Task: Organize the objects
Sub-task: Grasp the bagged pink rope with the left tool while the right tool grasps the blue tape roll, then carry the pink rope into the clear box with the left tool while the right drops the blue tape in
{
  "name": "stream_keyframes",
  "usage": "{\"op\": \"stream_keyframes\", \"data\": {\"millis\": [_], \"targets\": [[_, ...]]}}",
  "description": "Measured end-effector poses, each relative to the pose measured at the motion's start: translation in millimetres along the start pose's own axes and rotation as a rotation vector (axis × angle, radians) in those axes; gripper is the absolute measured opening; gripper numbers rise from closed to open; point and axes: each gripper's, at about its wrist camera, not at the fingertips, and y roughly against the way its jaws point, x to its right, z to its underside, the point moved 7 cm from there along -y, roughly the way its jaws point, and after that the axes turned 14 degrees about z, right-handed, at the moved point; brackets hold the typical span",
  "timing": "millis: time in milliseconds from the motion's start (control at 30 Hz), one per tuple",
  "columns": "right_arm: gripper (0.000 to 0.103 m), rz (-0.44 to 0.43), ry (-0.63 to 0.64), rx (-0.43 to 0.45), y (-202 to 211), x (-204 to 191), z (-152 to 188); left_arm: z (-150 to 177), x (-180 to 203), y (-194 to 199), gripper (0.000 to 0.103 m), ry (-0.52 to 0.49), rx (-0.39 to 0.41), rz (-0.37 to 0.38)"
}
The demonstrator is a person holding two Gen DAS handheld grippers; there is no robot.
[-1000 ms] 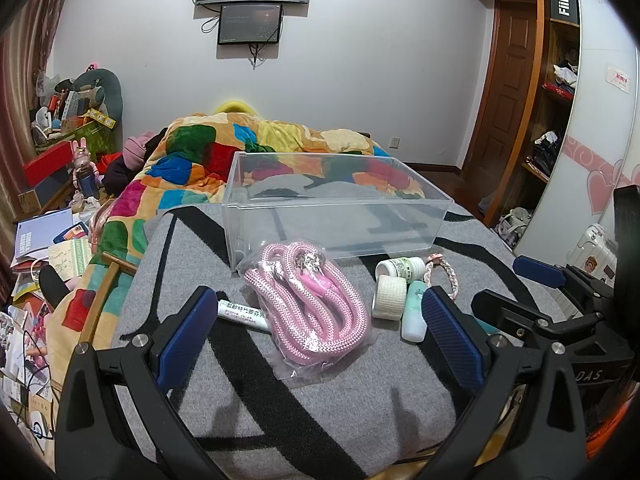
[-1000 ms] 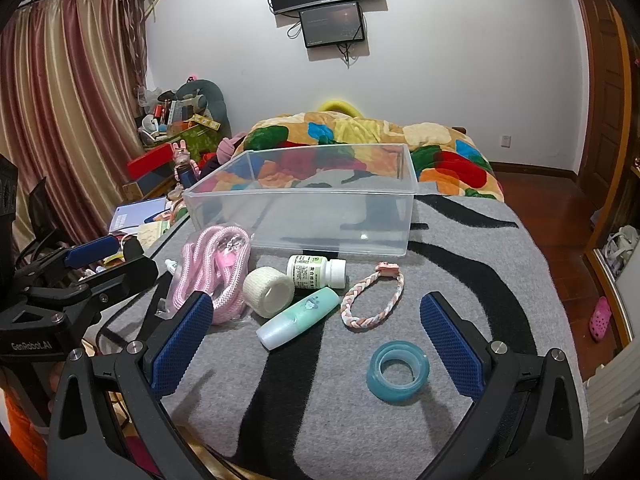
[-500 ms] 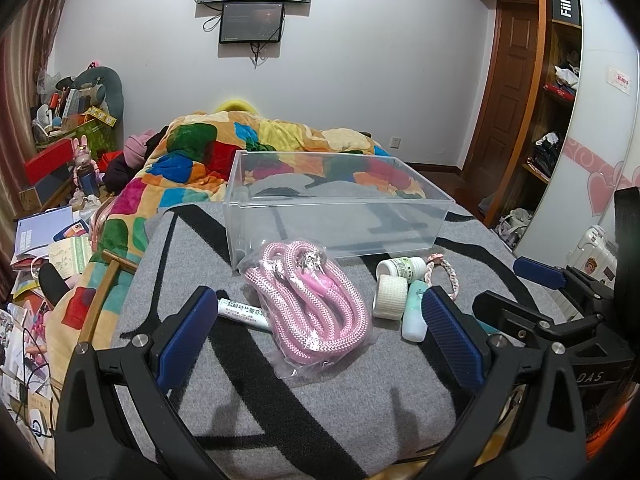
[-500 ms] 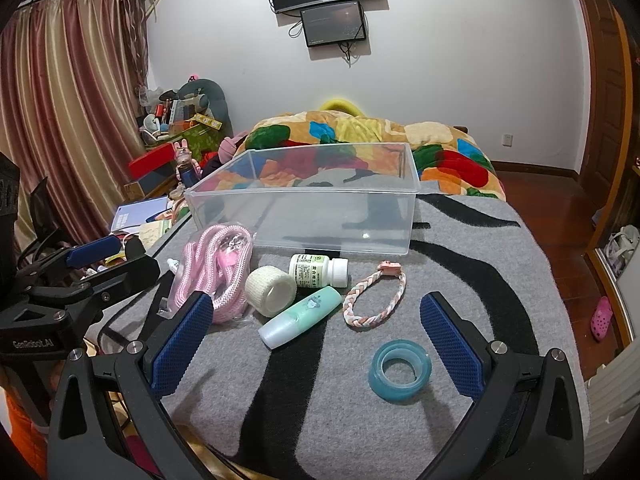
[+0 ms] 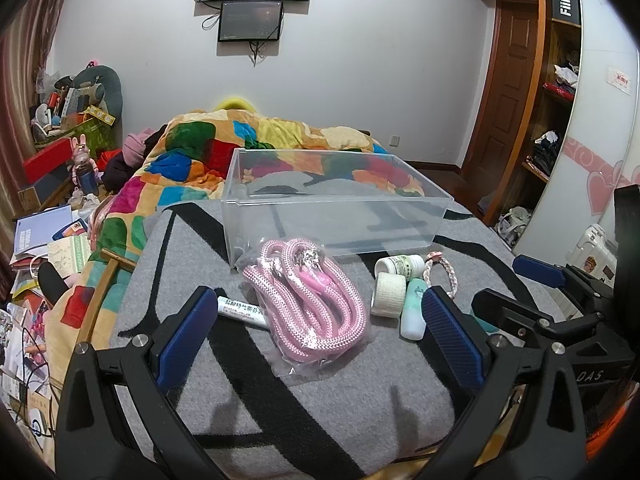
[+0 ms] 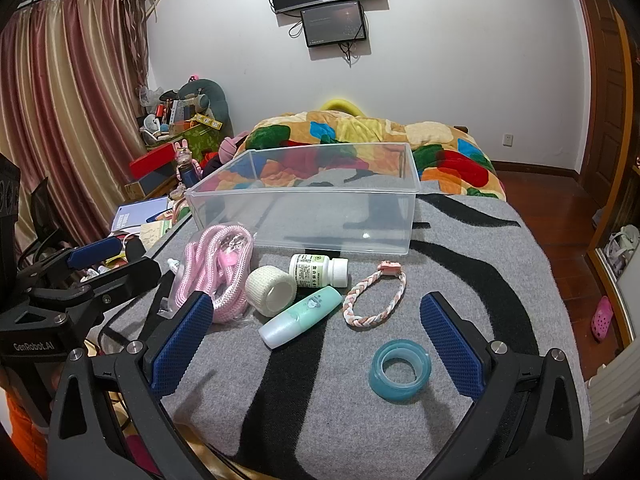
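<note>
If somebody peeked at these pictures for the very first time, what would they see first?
Probably the big clear plastic box, empty, sitting on the grey striped blanket at the foot of the bed. Right in front of it lies a bagged pink rope, with small things beside it, like a blue tape roll nearest the right gripper. Both grippers' blue fingers are wide open, holding nothing.

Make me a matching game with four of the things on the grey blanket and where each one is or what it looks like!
Things:
1. pink rope
2. tape ring
3. clear box
4. pill bottle

Clues:
A. empty, at the far side of the blanket
B. blue-green, nearest the right gripper
C. coiled inside a clear plastic bag
D. white, lying on its side beside the braided bracelet

Pairs: 1-C, 2-B, 3-A, 4-D
</note>
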Motion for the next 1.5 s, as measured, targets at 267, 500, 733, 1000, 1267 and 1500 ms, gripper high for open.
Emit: {"op": "stream_keyframes", "data": {"millis": [267,500,733,1000,1267,1500], "targets": [[0.103,0.032,0.017,-0.018,0.4,10.6,7.2,-11.5,-1.6,-13.5,0.103,0.004,-0.046,-0.011],[0.103,0.082,-0.004,-0.074,-6.6,40.9,25.8,-16.7,-12.4,-57.1,0.103,0.010,-0.142,-0.078],[0.092,0.087,-0.015,-0.116,-21.5,55.5,41.8,-8.5,-38.0,-86.5,0.103,0.083,-0.204,-0.155],[0.041,0.039,-0.007,-0.156,-32.4,51.1,51.3,6.6,-34.5,-89.9,0.073,0.090,-0.210,-0.093],[0.035,0.024,0.003,-0.115,-23.4,42.2,43.6,13.0,-20.4,-72.3,0.050,0.003,-0.195,-0.074],[0.035,0.018,0.007,-0.077,-19.6,35.2,28.9,7.2,-23.6,-48.0,0.022,0.018,-0.152,-0.027]]}}
